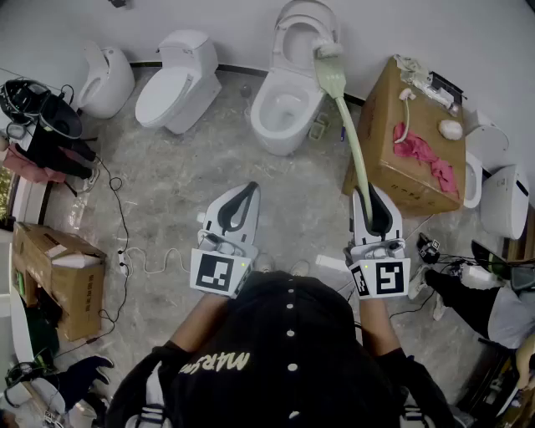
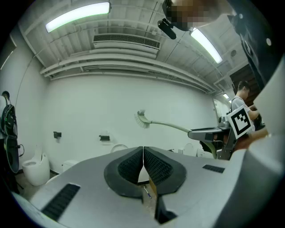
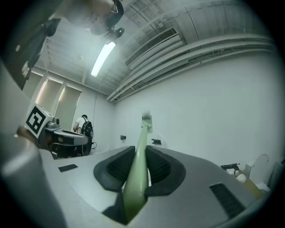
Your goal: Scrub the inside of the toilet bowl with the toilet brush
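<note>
The right tool (image 3: 141, 153) is clamped on the pale green handle of the toilet brush (image 1: 353, 142). Its bristle head (image 1: 330, 71) is up in the air, overlapping the open toilet bowl's (image 1: 280, 113) rear rim in the head view. The left tool (image 2: 143, 153) is closed (pads touching, nothing between them). Below is a grey marbled floor (image 1: 167, 192). Another toilet (image 1: 177, 88) stands against the white wall (image 1: 226, 25), and a cardboard box (image 1: 393, 142) sits to the right.
</note>
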Demonstrator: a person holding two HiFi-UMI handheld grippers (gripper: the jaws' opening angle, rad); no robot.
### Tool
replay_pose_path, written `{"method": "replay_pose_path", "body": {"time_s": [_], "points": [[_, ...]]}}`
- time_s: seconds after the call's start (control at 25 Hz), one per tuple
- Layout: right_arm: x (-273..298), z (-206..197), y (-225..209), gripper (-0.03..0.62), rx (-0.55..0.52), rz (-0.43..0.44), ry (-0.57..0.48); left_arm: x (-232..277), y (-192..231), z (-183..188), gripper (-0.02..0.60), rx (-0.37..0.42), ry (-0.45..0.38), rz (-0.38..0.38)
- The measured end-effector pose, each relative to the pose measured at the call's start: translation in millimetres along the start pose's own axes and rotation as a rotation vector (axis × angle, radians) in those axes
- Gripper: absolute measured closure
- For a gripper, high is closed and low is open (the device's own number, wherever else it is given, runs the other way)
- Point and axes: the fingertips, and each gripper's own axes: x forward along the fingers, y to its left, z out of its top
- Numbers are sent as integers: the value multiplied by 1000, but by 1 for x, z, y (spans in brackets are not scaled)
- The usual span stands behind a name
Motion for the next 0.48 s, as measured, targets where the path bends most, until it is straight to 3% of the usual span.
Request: {"method": "replay_pose_path", "body": {"time_s": [0.48], "points": [[-8, -2, -9, 497, 5, 11, 2, 4, -14, -1, 555, 13, 0, 3]]}}
